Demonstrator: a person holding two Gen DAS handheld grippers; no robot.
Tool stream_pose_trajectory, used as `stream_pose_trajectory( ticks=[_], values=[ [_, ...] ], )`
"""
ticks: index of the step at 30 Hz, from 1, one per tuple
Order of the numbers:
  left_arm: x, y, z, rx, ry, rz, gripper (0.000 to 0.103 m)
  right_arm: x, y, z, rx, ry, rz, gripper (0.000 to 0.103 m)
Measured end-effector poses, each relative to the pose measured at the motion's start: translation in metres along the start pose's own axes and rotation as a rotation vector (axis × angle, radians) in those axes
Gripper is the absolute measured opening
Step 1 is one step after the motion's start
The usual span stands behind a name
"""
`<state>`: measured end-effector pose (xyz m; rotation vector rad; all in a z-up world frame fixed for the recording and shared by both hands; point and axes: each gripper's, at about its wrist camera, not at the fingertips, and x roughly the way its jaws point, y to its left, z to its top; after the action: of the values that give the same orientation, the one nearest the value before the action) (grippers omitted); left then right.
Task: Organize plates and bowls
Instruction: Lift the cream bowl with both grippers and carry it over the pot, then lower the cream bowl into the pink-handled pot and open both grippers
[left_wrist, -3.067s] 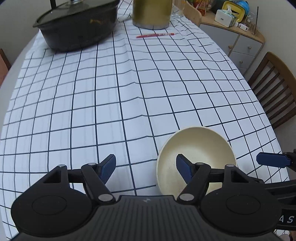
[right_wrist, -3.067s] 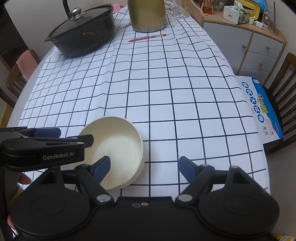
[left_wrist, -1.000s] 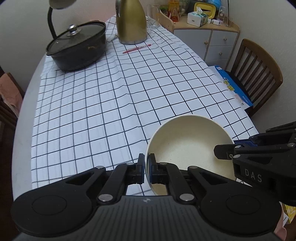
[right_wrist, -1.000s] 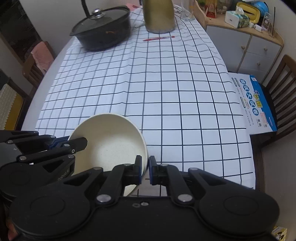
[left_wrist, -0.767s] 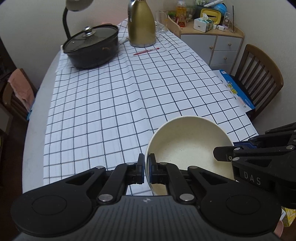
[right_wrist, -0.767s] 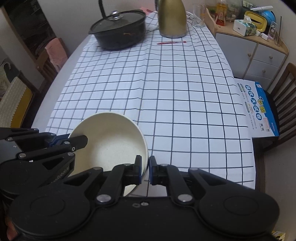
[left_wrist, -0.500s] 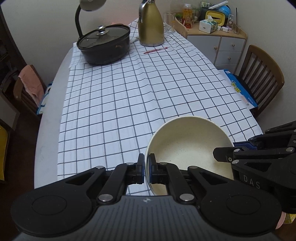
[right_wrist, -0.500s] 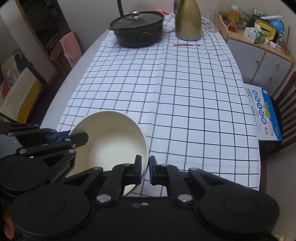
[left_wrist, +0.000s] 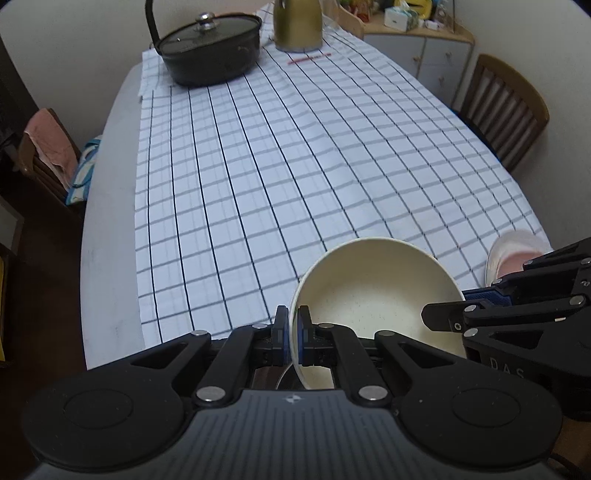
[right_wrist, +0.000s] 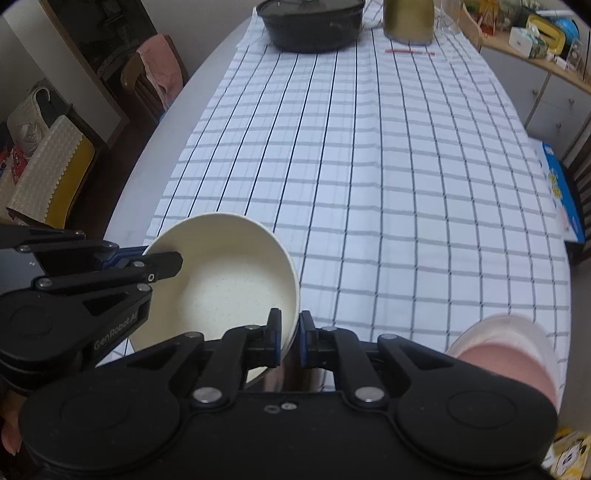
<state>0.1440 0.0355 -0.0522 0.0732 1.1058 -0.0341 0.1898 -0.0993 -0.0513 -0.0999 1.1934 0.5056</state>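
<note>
A cream bowl (left_wrist: 376, 291) is held in the air between both grippers, above the near end of the checked table (left_wrist: 295, 155). My left gripper (left_wrist: 293, 332) is shut on the bowl's left rim. My right gripper (right_wrist: 290, 334) is shut on the bowl's right rim; the bowl shows in the right wrist view (right_wrist: 229, 280) too. A pink and white dish (right_wrist: 506, 350) sits at the near right edge of the table, and also shows in the left wrist view (left_wrist: 513, 254). Something metallic shows dimly under the bowl.
A black lidded pot (left_wrist: 210, 48), a gold kettle (left_wrist: 295, 22) and a red pen (left_wrist: 308, 59) stand at the far end. Wooden chairs flank the table on the right (left_wrist: 506, 110) and left (left_wrist: 44, 147). A cabinet (left_wrist: 424, 48) is at the far right.
Both grippers closed on the bowl's rim and lifted it off the table, pulling back toward the near end. The pink dish has come into view at the near right.
</note>
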Motion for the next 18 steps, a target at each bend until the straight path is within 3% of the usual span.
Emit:
stream_pose_trajectory(
  ticks=[9, 18],
  values=[
    [0.023, 0.014, -0.040, 0.093, 0.038, -0.058, 0.004, 0.029, 0.031, -0.033, 0.066, 0.071, -0.033, 0.011],
    [0.036, 0.009, -0.060, 0.172, 0.018, -0.096, 0.004, 0.042, 0.041, -0.048, 0.076, 0.068, -0.113, 0.012]
  ],
)
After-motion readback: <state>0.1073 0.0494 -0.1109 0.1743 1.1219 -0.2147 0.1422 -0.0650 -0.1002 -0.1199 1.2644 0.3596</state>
